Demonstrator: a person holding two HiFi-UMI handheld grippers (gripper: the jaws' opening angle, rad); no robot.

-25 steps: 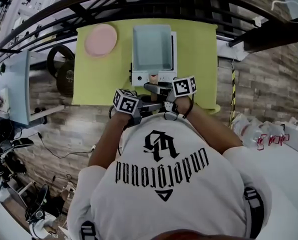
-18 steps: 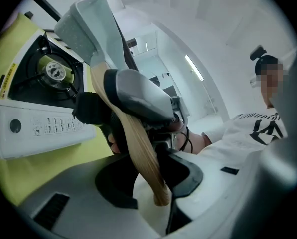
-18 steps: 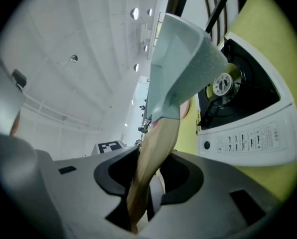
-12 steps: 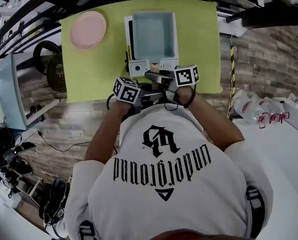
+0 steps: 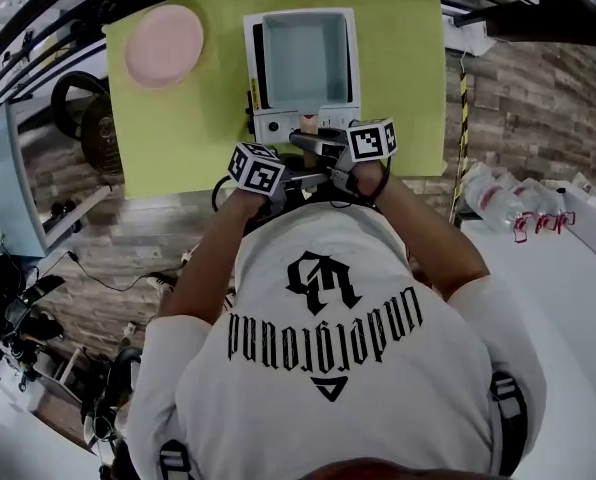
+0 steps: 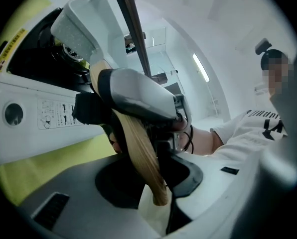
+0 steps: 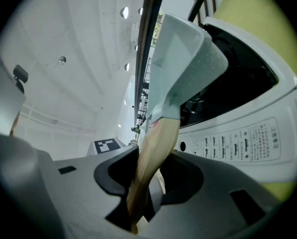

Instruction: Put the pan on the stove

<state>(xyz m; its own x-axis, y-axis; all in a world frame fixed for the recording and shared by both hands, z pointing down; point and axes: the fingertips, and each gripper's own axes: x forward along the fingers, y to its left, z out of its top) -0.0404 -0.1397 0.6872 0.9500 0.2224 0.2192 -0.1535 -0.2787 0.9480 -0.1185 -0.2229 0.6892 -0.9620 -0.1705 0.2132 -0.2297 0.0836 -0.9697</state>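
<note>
A pale blue rectangular pan (image 5: 303,48) sits over the white stove (image 5: 251,38) on the yellow-green table. Its wooden handle (image 6: 138,148) points toward me. My left gripper (image 5: 288,175) and right gripper (image 5: 323,148) are both shut on that handle, side by side at the stove's front edge. In the left gripper view the handle runs down between my jaws (image 6: 156,183), with the pan (image 6: 83,24) above the stove's black top. In the right gripper view the handle (image 7: 151,168) is clamped likewise (image 7: 143,193), under the pan (image 7: 188,68). I cannot tell whether the pan rests on the burner.
A pink plate (image 5: 164,46) lies at the table's far left. The stove's control panel (image 5: 278,126) faces me, just beyond the grippers. The table's near edge (image 5: 178,183) is just below my hands. Dark round weights (image 5: 83,118) lie on the floor to the left.
My head has moved closer over the table. The pan now sits more squarely inside the stove's outline, with more of the stove's rim showing around it. Both grips are unchanged.
</note>
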